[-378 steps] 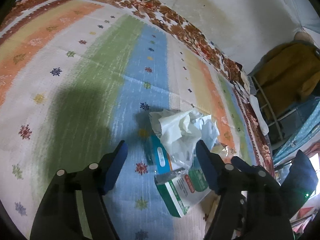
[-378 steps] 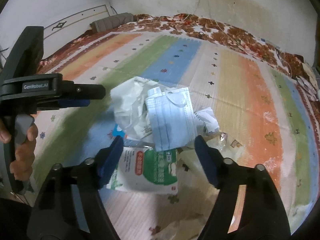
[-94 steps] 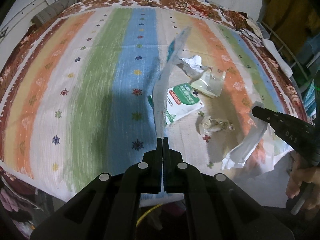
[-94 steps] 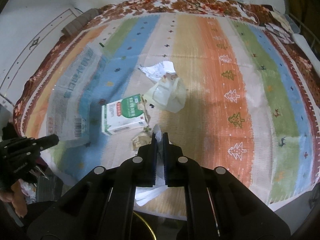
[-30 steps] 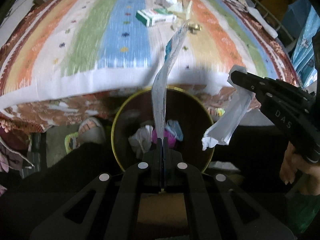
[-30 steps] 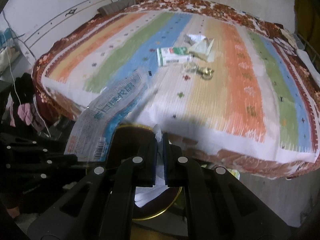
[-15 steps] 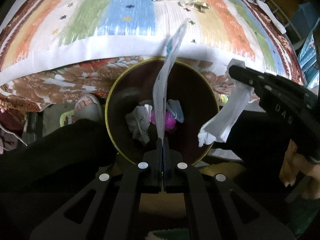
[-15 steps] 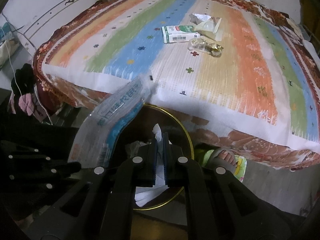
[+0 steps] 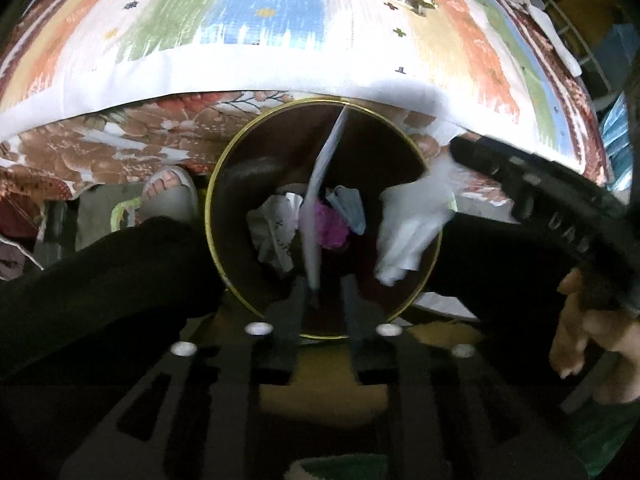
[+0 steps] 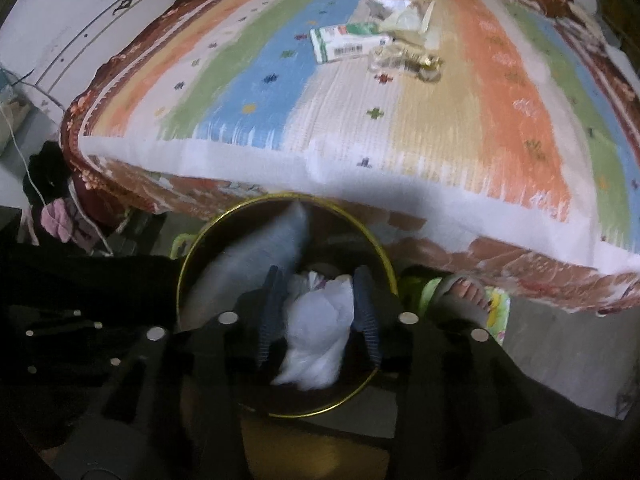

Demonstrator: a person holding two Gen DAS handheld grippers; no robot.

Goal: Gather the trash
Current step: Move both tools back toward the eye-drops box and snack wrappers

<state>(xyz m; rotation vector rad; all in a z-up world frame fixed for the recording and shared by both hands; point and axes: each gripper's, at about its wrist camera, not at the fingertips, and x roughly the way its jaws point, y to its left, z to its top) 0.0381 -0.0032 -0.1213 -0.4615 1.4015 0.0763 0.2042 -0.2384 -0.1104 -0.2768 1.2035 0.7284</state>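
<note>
Trash over bin [image 9: 224,168]: both hand-held grippers parted
Left hand-held gripper [image 9: 323,296] frees limp wrapper [image 9: 320,184]; right hand-held gripper [image 10: 316,312] frees soft tissue [image 10: 316,340]; light, pinch any edge

White tissue [image 10: 316,336], clear wrapper [image 9: 320,188] — over bin [image 9: 224,184]

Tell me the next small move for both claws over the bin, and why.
Probably lift both clear. The left claw and right claw are open above the gold-rimmed bin, with the flat wrapper and white tissue dropping in. A green box and wrappers remain on the bed.
</note>
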